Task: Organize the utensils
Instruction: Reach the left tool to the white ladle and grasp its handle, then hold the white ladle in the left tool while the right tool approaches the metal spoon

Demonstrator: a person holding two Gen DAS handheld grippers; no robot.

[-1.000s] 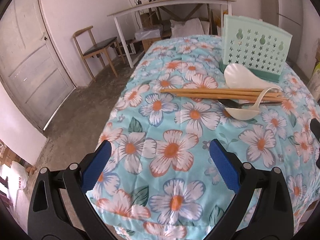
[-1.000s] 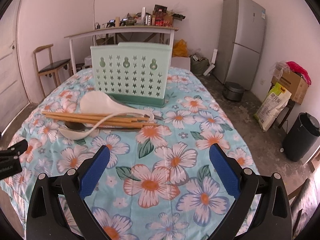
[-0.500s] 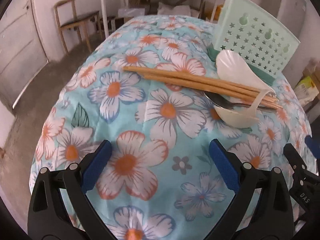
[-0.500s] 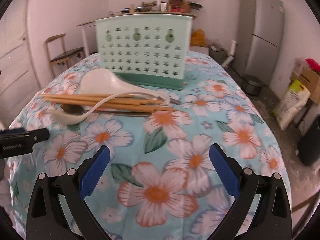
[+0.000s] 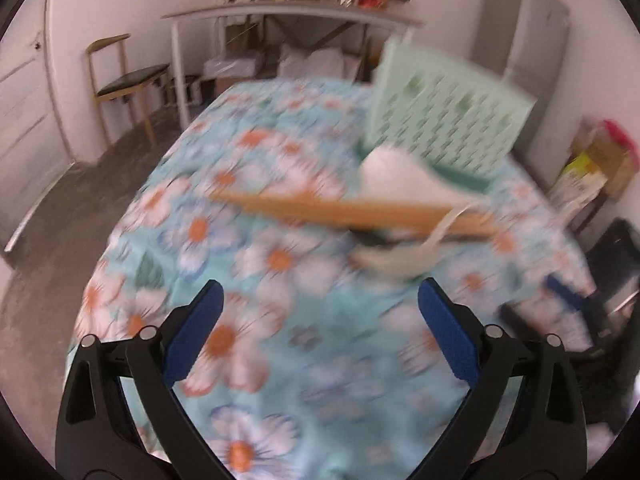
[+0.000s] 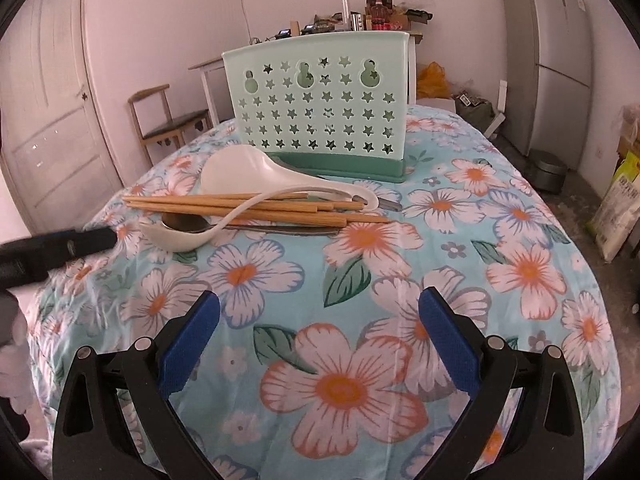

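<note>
A mint-green star-holed utensil holder [image 6: 320,120] [image 5: 444,120] stands upright on the flowered tablecloth [image 6: 344,264]. In front of it lies a pile: a white ladle [image 6: 240,168], several wooden chopsticks [image 6: 240,206] [image 5: 340,208], a metal spoon [image 6: 188,222] and a white soup spoon [image 6: 176,236] [image 5: 384,262]. My right gripper [image 6: 320,298] is open over bare cloth, well short of the pile. My left gripper [image 5: 320,292] is wide, its jaws closing with nothing between them. Its black finger [image 6: 60,246] reaches in just left of the soup spoon. The left wrist view is motion-blurred.
The table's rounded edge drops off on the left and right. Beyond it stand a wooden chair [image 6: 160,120], a white door [image 6: 52,112], a cluttered side table [image 5: 288,12], a grey fridge [image 6: 556,60], a sack [image 6: 620,208] and a dark bin [image 5: 616,256].
My left gripper has swung and come in toward the soup spoon's end of the pile. My right gripper sank lower over the cloth a second ago and has held still since.
</note>
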